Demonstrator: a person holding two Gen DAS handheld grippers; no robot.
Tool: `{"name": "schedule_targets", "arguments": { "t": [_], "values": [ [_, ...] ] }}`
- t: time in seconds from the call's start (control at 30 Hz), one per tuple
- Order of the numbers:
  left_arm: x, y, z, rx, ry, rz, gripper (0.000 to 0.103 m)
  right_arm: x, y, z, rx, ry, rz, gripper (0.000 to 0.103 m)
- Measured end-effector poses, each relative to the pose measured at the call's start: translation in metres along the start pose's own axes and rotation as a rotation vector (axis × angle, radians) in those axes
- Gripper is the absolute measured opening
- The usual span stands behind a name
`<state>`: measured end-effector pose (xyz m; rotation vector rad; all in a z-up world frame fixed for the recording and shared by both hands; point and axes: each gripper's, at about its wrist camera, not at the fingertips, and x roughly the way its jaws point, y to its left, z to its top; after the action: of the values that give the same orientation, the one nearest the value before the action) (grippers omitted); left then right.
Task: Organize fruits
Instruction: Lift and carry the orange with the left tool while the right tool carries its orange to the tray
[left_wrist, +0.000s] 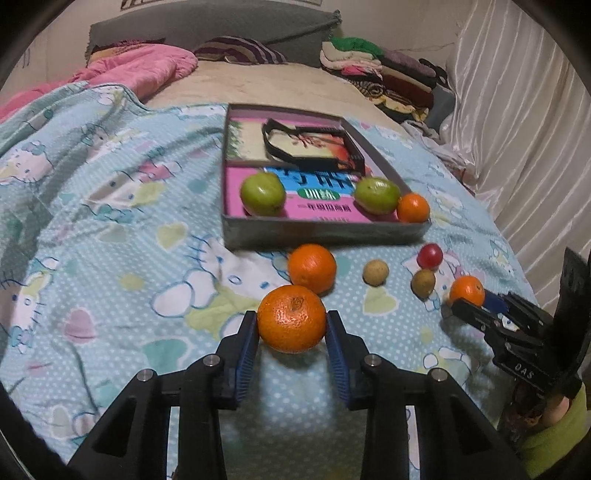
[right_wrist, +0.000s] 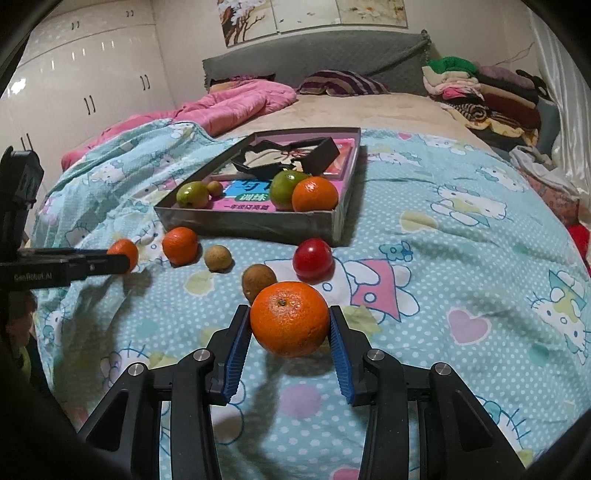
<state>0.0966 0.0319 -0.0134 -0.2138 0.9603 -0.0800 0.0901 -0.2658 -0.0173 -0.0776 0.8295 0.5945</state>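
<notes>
My left gripper (left_wrist: 291, 321) is shut on a large orange (left_wrist: 291, 332) close over the blue cartoon blanket; the right wrist view shows the same gripper (right_wrist: 122, 260) at the left. My right gripper (right_wrist: 289, 314) is shut on another orange (right_wrist: 290, 328), and appears at the right edge of the left wrist view (left_wrist: 461, 304). Ahead lies a grey cardboard box (left_wrist: 325, 230) holding two green fruits (left_wrist: 263, 194) (left_wrist: 376, 194) and an orange (left_wrist: 413, 207). Loose on the blanket are one orange (left_wrist: 312, 267), two small brown fruits (left_wrist: 375, 272) (left_wrist: 423, 282) and a red fruit (left_wrist: 429, 255).
Books and a black strap (left_wrist: 310, 147) fill the back of the box. A pink quilt (left_wrist: 147, 70) lies at the far left, folded clothes (left_wrist: 376, 70) at the far right. A white curtain (left_wrist: 517, 129) hangs along the right; white wardrobes (right_wrist: 85, 74) stand left.
</notes>
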Motion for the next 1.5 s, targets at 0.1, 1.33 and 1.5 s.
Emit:
{"name": "schedule_targets", "arguments": {
  "t": [0.1,1.33,1.5],
  "values": [
    [-0.006,0.005,0.003,-0.011,-0.014,0.004,0.037,-0.002,0.003,0.002,-0.006,-0.008,0.004,0.043],
    [0.028,0.020,0.077,0.021,-0.014,0.060,0.037,0.001,0.021,0.036,-0.046,-0.052,0.029,0.043],
    [0.035,0.020,0.080,0.022,0.000,0.060,0.037,0.008,0.023,0.047,-0.050,-0.058,0.034,0.043]
  ]
}}
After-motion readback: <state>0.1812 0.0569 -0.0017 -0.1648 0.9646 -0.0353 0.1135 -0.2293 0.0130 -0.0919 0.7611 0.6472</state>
